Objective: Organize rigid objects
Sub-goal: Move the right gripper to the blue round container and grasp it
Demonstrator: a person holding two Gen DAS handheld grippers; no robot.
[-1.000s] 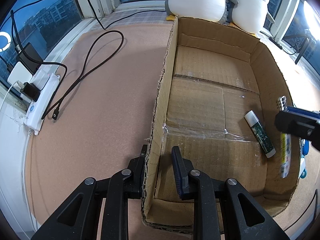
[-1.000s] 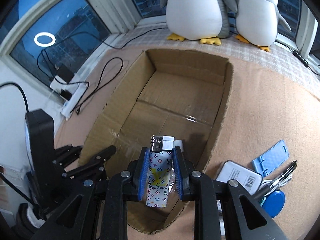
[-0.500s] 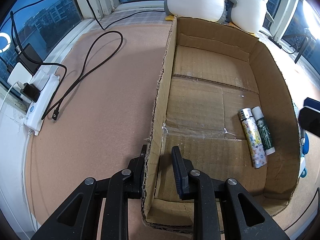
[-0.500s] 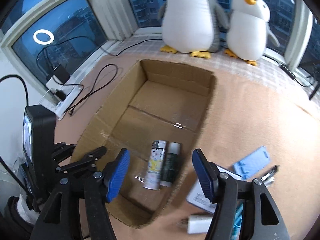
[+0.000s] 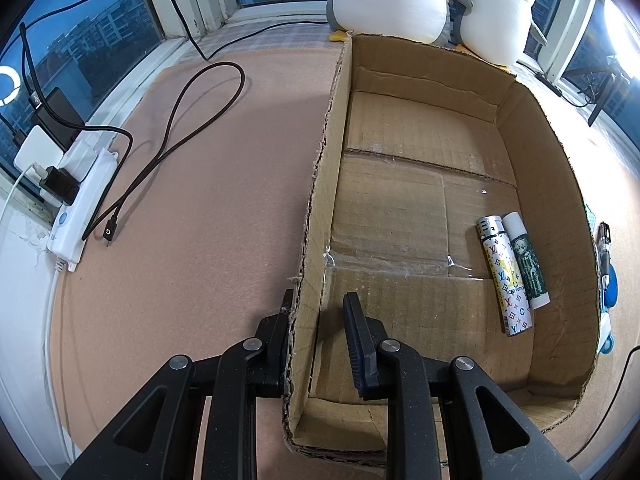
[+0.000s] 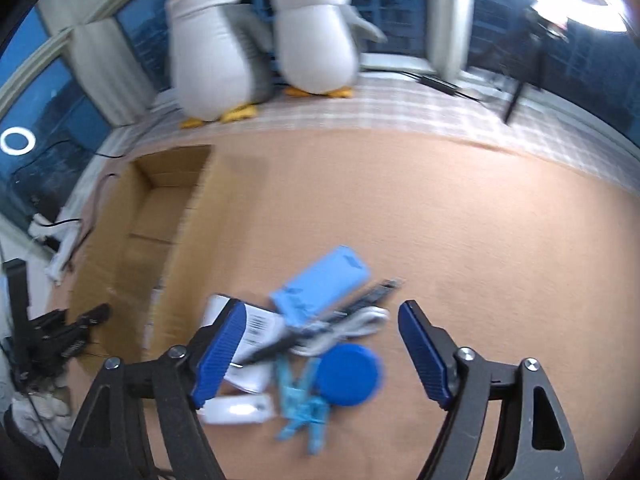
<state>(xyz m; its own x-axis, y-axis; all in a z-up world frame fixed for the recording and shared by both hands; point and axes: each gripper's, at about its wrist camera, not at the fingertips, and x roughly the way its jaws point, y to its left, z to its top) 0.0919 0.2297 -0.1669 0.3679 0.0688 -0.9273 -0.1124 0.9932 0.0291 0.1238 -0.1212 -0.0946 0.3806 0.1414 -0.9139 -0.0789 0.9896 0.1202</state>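
Observation:
A cardboard box lies open on the brown mat. Inside it lie a patterned white lighter and a green tube with a white cap, side by side near the right wall. My left gripper straddles the box's left wall, one finger outside and one inside, with a gap still showing on the inner side. My right gripper is open and empty above a pile right of the box: a light blue phone stand, a black pen, a round blue disc, a blue clip, a white cable, a white labelled item and a small white block.
Two plush penguins stand at the back on a checked cloth. A white power strip with plugs and black cables lies at the left on the mat. The box shows at the left in the right wrist view.
My right gripper let go of the lighter in the box beside the tube, opened, and swung right over the pile. My left gripper has stayed on the box wall.

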